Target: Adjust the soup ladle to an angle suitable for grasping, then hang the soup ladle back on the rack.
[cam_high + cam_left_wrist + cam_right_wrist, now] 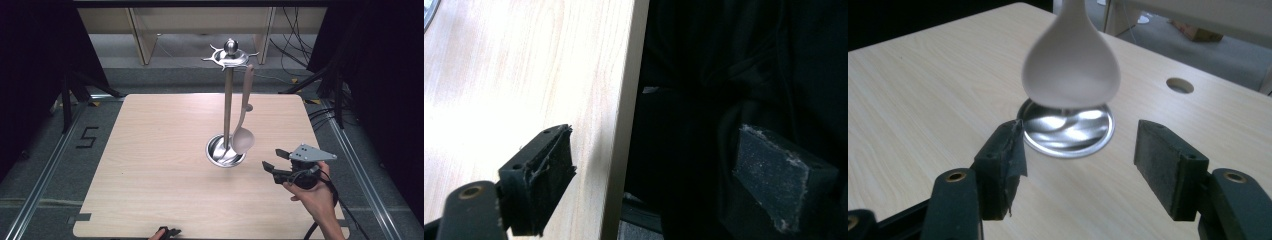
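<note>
In the high view, the right gripper (274,159) is held in a hand (312,196) near the table's (150,165) right front part, its jaws spread and empty, pointing left toward a metal stand (228,107). The stand's round base (224,152) lies just ahead of the jaws, apart from them. A pale ladle (243,120) hangs from the hooked top ring (229,58) of the stand, its bowl down by the base, on the side nearer the gripper. The grey three-cornered plate (311,152) sits on top of this gripper. The left gripper (171,232) barely pokes in at the table's front edge, well to the left of the right one; from here I cannot tell how its jaws stand.

In the left gripper view, the left gripper (651,175) has its jaws spread wide with nothing between them. One jaw is over the wooden table (524,85), the other past the table's edge over a dark area. A sliver of the shiny base (428,15) shows far ahead at the top corner.

In the right gripper view, the right gripper (1080,150) is spread and empty. Straight ahead between its jaws lies the base (1068,130), near the jaw tips, and the ladle's bowl (1070,65) hangs just above it, blurred. A round hole (1180,85) in the table lies beyond the jaw on the right.
</note>
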A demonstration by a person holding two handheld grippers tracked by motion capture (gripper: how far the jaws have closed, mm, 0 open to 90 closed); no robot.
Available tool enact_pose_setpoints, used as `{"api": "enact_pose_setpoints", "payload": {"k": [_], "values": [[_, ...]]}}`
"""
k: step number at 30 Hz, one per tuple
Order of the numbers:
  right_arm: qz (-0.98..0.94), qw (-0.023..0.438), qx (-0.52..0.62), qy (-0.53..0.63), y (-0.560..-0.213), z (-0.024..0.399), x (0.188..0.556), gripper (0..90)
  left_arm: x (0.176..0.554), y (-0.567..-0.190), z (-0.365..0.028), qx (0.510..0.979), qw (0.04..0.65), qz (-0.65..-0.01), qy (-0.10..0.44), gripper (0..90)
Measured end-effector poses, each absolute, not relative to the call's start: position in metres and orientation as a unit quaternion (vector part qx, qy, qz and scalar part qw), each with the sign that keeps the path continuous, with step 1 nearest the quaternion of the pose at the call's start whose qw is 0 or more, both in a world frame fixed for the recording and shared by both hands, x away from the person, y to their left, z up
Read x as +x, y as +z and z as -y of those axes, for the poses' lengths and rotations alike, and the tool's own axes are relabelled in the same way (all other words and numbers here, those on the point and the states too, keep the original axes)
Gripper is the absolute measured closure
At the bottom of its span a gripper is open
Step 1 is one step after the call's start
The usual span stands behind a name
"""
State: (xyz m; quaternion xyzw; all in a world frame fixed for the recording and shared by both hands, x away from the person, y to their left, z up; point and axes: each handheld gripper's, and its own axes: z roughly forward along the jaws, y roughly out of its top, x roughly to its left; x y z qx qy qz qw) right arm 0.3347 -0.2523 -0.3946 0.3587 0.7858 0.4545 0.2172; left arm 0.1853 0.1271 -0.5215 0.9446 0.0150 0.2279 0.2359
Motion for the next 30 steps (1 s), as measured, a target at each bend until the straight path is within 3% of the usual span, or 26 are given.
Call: {"api": "enact_pose_setpoints", "payload": {"k": [9, 11, 13, 30], "values": [[-0.796, 0.207, 0.377, 0.426, -0.416, 0.260, 0.333, 36.0, 0.186, -0.521, -0.124, 0.945, 0.238, -0.013, 0.225, 15.0], [-0.804, 0.216, 0.367, 0.414, -0.422, 0.263, 0.334, 35.2, 0.187, -0.522, -0.123, 0.952, 0.228, -0.005, 0.203, 15.0], [-0.807, 0.206, 0.373, 0.409, -0.428, 0.266, 0.334, 34.3, 0.186, -0.522, -0.124, 0.946, 0.232, -0.011, 0.224, 15.0], [-0.823, 0.196, 0.373, 0.382, -0.447, 0.277, 0.323, 33.2, 0.184, -0.520, -0.124, 0.946, 0.232, -0.008, 0.226, 15.0]]}}
